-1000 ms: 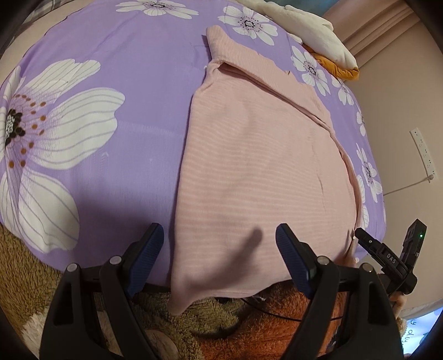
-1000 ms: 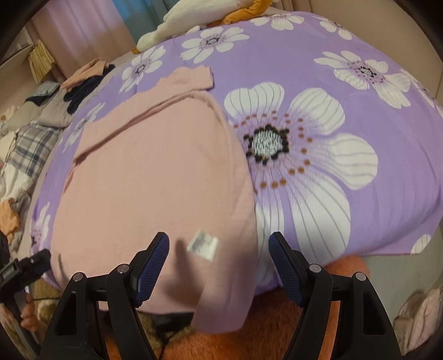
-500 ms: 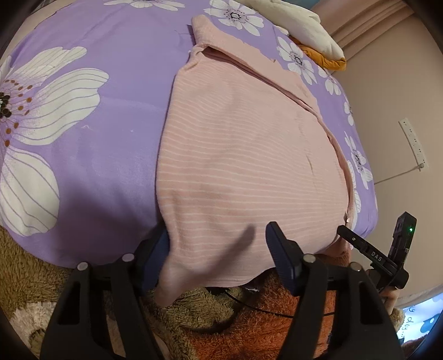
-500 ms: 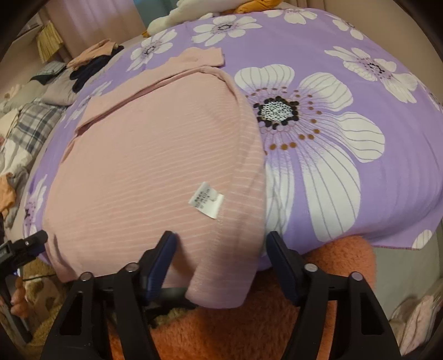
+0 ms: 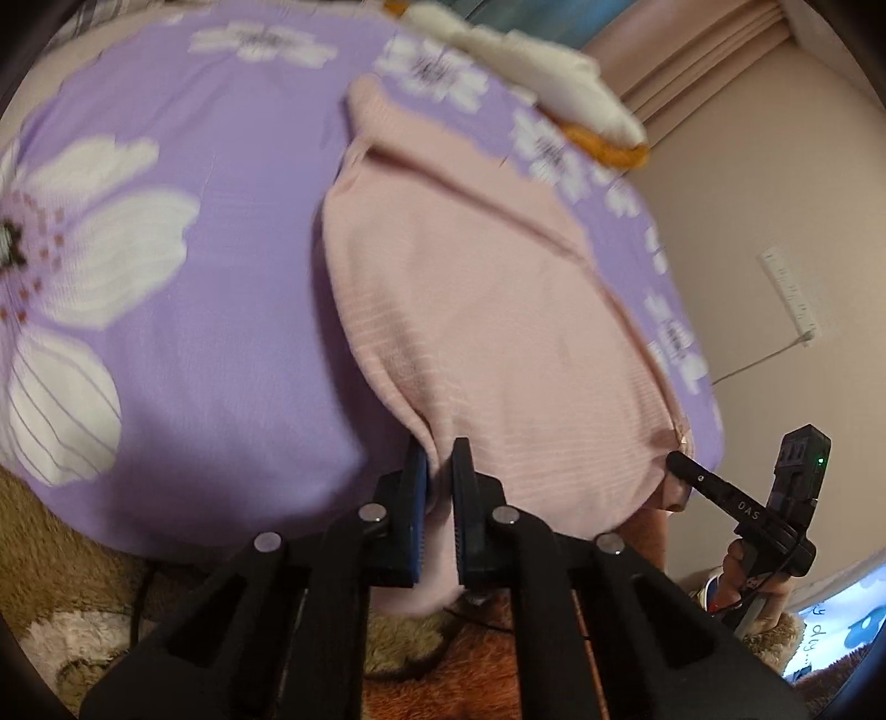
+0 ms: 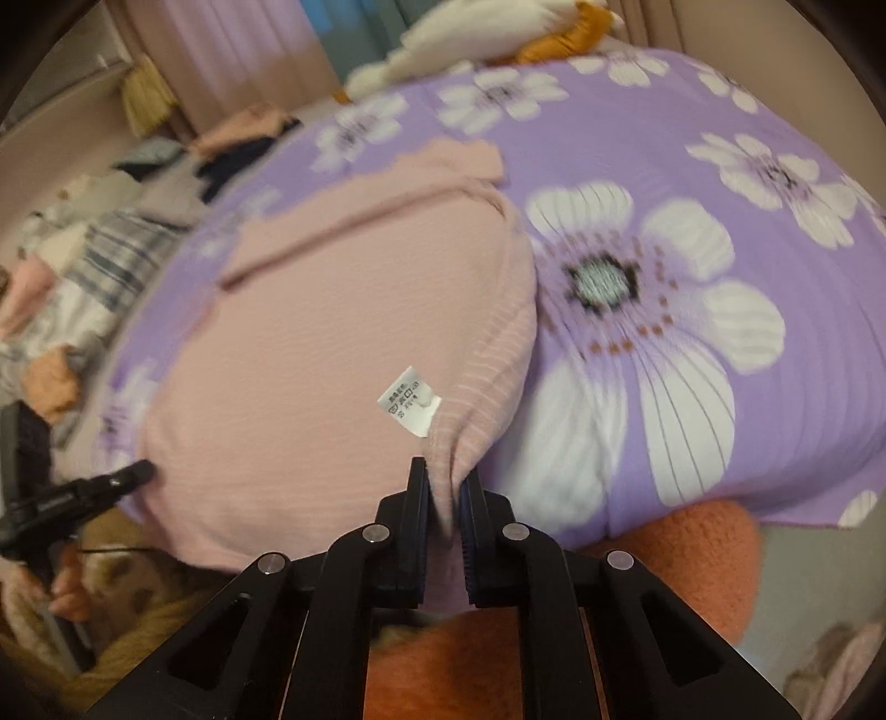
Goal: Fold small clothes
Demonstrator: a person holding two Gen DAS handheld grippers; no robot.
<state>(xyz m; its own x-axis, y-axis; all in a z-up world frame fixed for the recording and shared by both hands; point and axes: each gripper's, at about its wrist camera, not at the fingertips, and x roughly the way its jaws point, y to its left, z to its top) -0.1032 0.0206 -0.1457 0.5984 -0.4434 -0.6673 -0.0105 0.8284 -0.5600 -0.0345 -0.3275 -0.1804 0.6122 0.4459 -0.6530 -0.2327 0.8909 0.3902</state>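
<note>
Pink top (image 5: pixel 487 310) lies flat on the bed (image 5: pixel 194 310), hem over the near edge. Left gripper (image 5: pixel 440 471) clamps one hem corner; right gripper (image 6: pixel 443 487) is closing on the other, cloth between. Advice: lift both evenly, keep hem taut, fold toward the collar.

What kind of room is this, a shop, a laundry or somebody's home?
Most likely a bedroom in a home. A pink garment lies on a bed spread with a purple flowered sheet. A soft toy sits at the far end, loose clothes are piled alongside, and curtains hang behind.
</note>
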